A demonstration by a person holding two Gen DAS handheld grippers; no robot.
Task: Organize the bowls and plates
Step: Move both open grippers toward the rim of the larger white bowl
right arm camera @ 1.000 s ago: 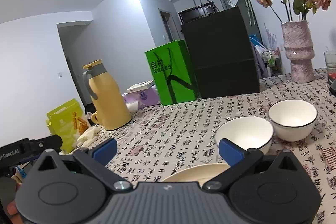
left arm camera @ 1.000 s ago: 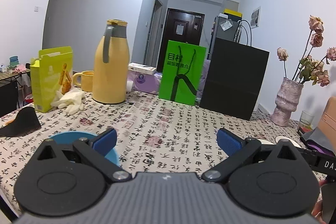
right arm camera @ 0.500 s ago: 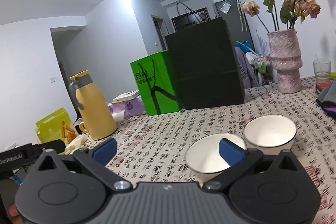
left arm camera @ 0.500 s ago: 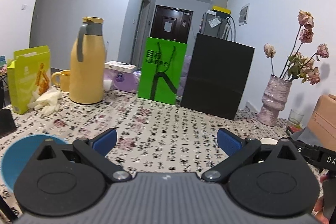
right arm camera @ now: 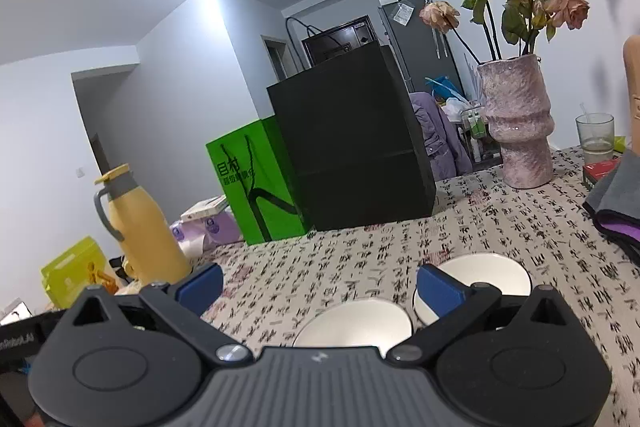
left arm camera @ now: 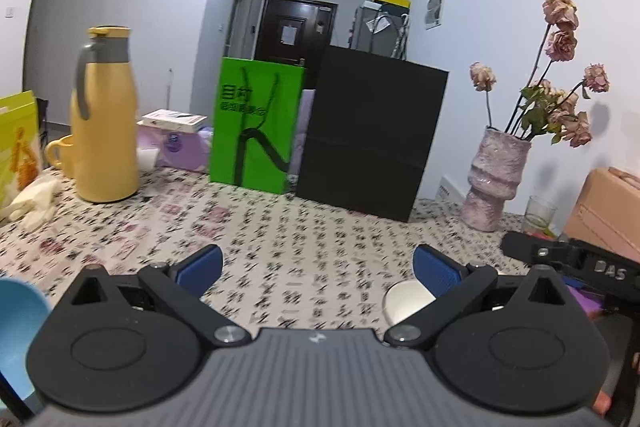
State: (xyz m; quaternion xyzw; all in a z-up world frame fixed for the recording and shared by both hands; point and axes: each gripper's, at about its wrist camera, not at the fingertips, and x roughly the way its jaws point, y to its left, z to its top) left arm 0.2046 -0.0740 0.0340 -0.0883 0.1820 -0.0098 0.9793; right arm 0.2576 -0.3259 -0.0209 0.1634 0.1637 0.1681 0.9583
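Bare tablecloth (left arm camera: 320, 247) before, apparently, black bag (left arm camera: 368, 135)

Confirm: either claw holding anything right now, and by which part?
Nothing held. Left claw is open over bare tablecloth; right claw is open above the two white bowls, touching neither.

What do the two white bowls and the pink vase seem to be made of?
The two round white bowls look like glazed ceramic: smooth, even, faintly glossy insides, the farther one with a thin dark rim. The tall pink vase looks like rough-textured ceramic or stone, lumpy with small shiny highlights; I can't tell which.
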